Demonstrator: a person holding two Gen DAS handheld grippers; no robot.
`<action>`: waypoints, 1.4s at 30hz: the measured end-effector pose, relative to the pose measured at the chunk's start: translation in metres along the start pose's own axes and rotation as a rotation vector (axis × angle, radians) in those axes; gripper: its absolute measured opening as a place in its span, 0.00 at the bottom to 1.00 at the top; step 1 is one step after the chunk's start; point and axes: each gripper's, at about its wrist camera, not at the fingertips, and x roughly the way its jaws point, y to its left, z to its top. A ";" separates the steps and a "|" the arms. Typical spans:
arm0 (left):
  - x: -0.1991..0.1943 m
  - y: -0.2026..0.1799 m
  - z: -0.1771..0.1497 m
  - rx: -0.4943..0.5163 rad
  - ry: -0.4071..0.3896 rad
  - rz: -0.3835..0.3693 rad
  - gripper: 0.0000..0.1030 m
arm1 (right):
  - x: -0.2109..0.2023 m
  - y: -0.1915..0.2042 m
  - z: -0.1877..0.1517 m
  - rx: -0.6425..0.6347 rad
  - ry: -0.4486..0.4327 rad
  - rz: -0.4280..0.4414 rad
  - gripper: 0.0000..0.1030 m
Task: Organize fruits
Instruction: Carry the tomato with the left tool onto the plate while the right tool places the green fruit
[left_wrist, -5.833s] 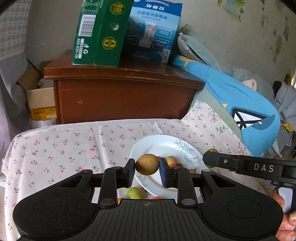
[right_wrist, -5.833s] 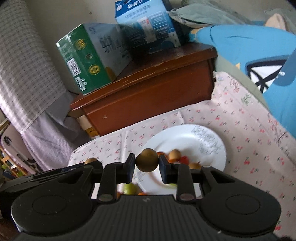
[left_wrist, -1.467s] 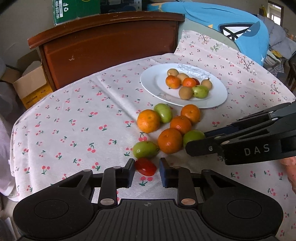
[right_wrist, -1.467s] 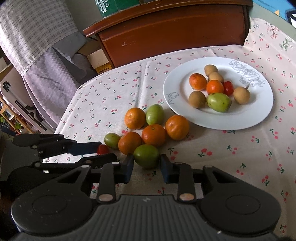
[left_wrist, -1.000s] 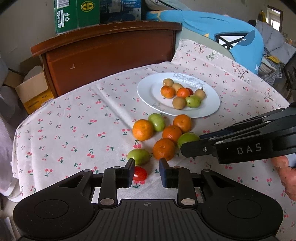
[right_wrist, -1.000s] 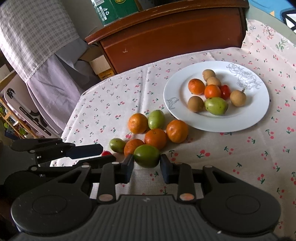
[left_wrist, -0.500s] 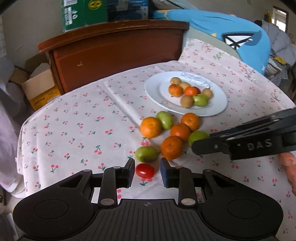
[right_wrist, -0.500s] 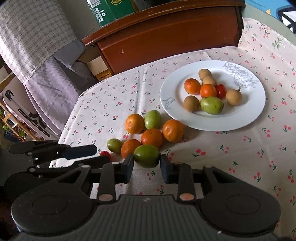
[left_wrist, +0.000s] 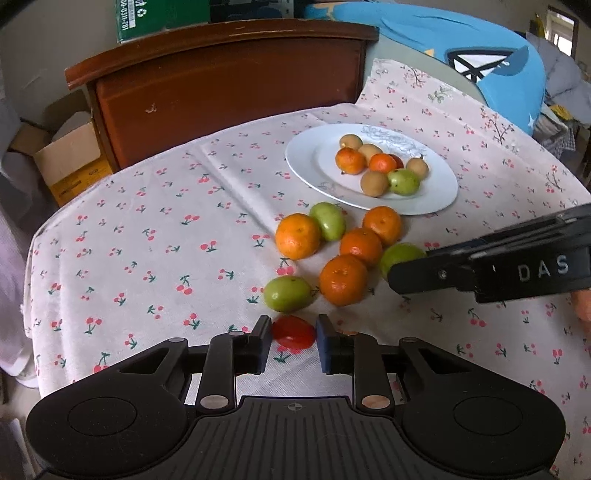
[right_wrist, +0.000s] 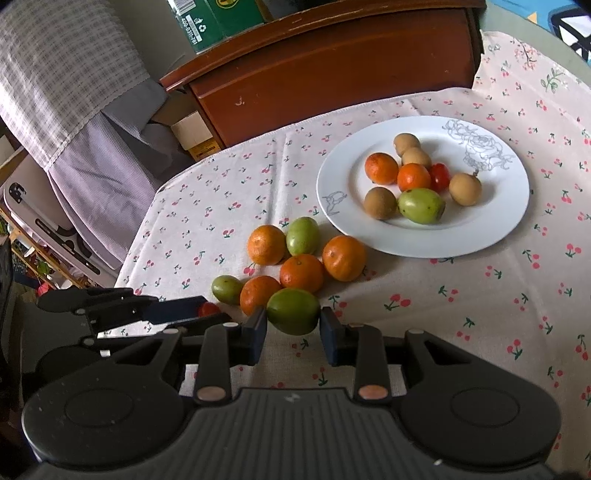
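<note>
A small red tomato (left_wrist: 293, 332) lies on the cherry-print cloth between the pads of my left gripper (left_wrist: 294, 334), whose jaws are closing and now press on both its sides. My right gripper (right_wrist: 293, 325) is shut on a green fruit (right_wrist: 293, 311) at the near edge of a loose cluster of oranges and green fruits (right_wrist: 302, 272). The left wrist view shows the right gripper (left_wrist: 397, 275) coming in from the right with that green fruit (left_wrist: 400, 254). A white plate (right_wrist: 480, 221) behind the cluster holds several small fruits. The right wrist view shows the left gripper (right_wrist: 207, 314) at the lower left.
A brown wooden cabinet (left_wrist: 229, 74) stands behind the table with a green carton (right_wrist: 218, 14) on top. A blue plush (left_wrist: 461, 44) lies at the back right. Cardboard boxes (left_wrist: 66, 155) sit on the floor to the left. The cloth's edge drops off at the left.
The left gripper's jaws have closed in on the red tomato. The right gripper has kept still with the green fruit between its pads.
</note>
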 end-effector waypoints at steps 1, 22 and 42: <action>-0.001 -0.001 0.001 0.003 -0.004 0.000 0.23 | 0.000 0.000 0.000 0.002 -0.002 0.001 0.30; -0.045 -0.010 0.089 -0.178 -0.230 -0.035 0.23 | -0.074 -0.035 0.074 0.111 -0.226 0.026 0.30; 0.038 -0.022 0.121 -0.199 -0.126 -0.088 0.23 | -0.030 -0.111 0.107 0.320 -0.169 -0.089 0.30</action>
